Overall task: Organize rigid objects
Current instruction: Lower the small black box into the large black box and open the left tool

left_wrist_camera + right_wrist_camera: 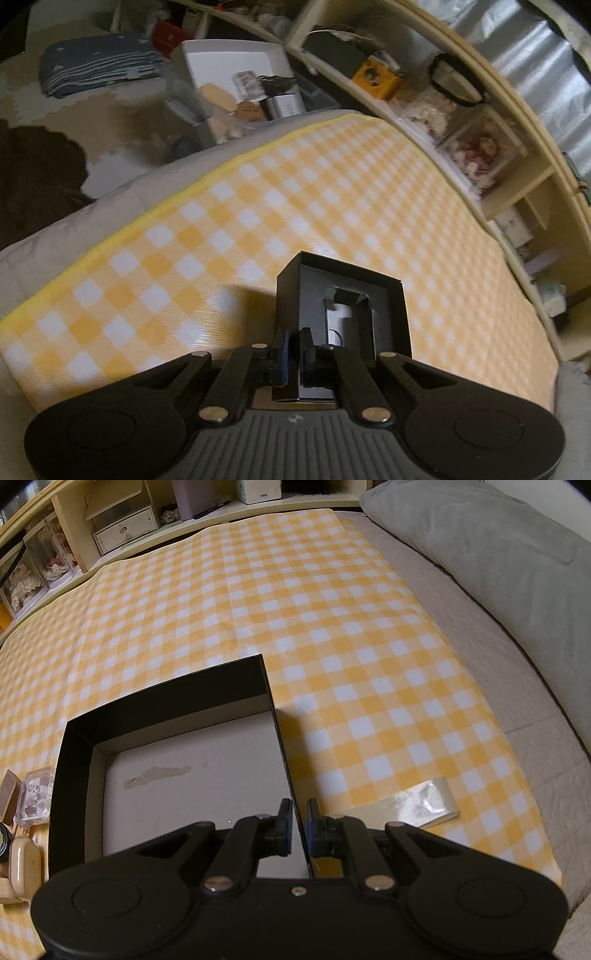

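Note:
In the left wrist view my left gripper (293, 345) is shut on the left wall of a small black open box (343, 291) with a white insert, held just above the yellow checked cloth (258, 206). In the right wrist view my right gripper (299, 814) is shut on the right wall of a large black open box (192, 760) with a bare grey cardboard floor, resting on the same cloth (332, 627). Small items lie left of the large box: a clear case (35, 799), a cream case (24, 864), a brown block (9, 794).
Wooden shelves (498, 155) with bins and clutter run along the cloth's far side. A white box of small things (236, 74) stands beyond the bed. A grey pillow (498, 561) lies right of the cloth, and a clear tape strip (417, 801) at its edge.

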A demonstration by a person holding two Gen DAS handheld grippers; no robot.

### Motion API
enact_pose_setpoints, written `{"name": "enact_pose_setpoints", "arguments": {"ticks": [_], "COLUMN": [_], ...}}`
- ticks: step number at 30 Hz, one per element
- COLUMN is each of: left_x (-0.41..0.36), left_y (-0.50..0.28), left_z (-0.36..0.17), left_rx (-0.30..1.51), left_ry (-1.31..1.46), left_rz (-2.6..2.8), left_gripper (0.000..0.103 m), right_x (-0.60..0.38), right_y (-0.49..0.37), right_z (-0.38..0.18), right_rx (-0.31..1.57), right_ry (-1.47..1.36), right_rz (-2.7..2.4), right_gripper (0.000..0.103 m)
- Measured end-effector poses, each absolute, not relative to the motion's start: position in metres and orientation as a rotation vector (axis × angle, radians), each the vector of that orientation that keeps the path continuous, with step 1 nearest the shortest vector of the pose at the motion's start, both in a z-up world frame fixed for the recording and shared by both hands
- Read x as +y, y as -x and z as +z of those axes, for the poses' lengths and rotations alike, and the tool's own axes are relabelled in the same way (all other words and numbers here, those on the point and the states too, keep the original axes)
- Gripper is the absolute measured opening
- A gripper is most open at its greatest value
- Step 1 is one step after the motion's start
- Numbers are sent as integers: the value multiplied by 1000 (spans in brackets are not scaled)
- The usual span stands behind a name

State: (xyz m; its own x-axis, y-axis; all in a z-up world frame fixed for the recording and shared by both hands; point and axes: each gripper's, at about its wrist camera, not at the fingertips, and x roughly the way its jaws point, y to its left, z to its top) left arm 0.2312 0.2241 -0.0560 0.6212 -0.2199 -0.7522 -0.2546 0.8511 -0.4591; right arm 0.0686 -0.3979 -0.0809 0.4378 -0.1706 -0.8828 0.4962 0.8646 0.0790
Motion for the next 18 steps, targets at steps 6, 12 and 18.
{"name": "enact_pose_setpoints", "arguments": {"ticks": [6,12,18], "left_x": [171,83,1], "left_y": [-232,-228,-213], "left_z": [-21,-2,-1], "left_rx": [898,935,964], "left_ry": [516,393,308], "left_rz": [-110,-298,-445], "left_gripper": [5,5,5], "right_x": [-398,-398,-397], "right_y": [-68,-70,-69], "right_z": [-81,-82,-82], "right_rx": [1042,1045,1044], "right_ry": [-348,-339,-337], "right_rz": [-424,-414,-412], "right_gripper": [8,8,8]}}
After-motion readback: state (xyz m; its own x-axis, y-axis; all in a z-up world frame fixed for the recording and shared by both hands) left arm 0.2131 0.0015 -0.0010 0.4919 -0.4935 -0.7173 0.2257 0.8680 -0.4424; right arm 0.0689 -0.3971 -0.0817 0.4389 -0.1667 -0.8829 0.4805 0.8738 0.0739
